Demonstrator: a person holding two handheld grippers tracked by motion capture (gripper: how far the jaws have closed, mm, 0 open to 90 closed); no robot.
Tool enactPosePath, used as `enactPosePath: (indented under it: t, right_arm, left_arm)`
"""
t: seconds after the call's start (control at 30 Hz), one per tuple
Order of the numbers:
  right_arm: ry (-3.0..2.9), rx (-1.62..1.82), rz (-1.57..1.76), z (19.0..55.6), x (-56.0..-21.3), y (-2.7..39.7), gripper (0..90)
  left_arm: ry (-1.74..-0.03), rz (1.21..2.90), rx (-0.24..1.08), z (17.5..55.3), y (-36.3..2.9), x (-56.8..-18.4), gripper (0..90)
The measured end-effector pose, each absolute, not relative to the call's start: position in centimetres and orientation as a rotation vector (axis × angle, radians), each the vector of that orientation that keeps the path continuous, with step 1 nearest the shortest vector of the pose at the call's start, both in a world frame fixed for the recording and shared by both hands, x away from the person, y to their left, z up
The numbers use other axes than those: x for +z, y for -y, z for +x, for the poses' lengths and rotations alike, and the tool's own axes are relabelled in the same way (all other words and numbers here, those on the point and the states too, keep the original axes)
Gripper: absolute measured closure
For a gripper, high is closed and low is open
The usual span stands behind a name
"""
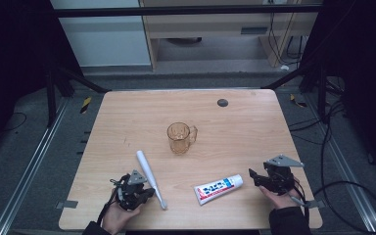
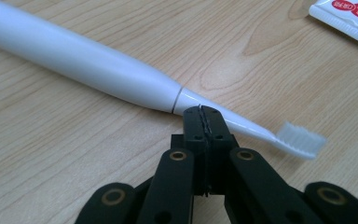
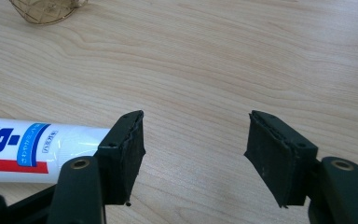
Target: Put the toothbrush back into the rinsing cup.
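Note:
A white electric toothbrush point(image 1: 149, 177) lies on the wooden table point(image 1: 245, 132), bristles toward the front edge. In the left gripper view its thick handle point(image 2: 88, 63) runs up to the left and its bristle head point(image 2: 302, 139) lies at the right. My left gripper point(image 2: 204, 112) is shut with nothing between its pads, its tips right at the brush's thin neck. A white toothpaste tube point(image 1: 219, 188) lies at the front middle. My right gripper point(image 3: 196, 140) stands open over bare wood, with the tube point(image 3: 37, 149) just to the left of its left finger.
An amber see-through mug point(image 1: 179, 137) stands upright in the middle of the table, its base at the top left of the right gripper view point(image 3: 46, 10). A small dark round spot point(image 1: 222, 102) sits near the far edge. Cables run over the floor to the right.

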State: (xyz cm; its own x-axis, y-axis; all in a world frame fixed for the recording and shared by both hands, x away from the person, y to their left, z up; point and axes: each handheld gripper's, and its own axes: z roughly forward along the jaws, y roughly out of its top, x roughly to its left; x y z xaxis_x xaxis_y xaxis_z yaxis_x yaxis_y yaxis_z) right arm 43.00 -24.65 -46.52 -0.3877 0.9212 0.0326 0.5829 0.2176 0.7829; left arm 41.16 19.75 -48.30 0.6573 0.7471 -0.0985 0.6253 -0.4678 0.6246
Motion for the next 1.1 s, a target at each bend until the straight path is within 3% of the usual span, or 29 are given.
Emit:
enactPosePath:
  t: [0.53, 0.8, 1.1]
  right_arm:
    - [-2.048, 1.031, 1.397, 43.0, -46.5, 24.7, 36.6]
    - [-2.048, 1.027, 1.410, 43.1, -46.6, 24.7, 36.6]
    - [-2.057, 1.021, 1.405, 43.2, -46.8, 24.6, 36.6]
  left_arm:
    - [-1.029, 2.204, 0.280, 42.1, -20.0, -46.9, 89.6]
    - [-1.104, 2.120, 0.380, 45.3, -22.6, -44.4, 89.6]
    - [-1.155, 2.107, 0.471, 49.8, -23.4, -44.6, 89.6]
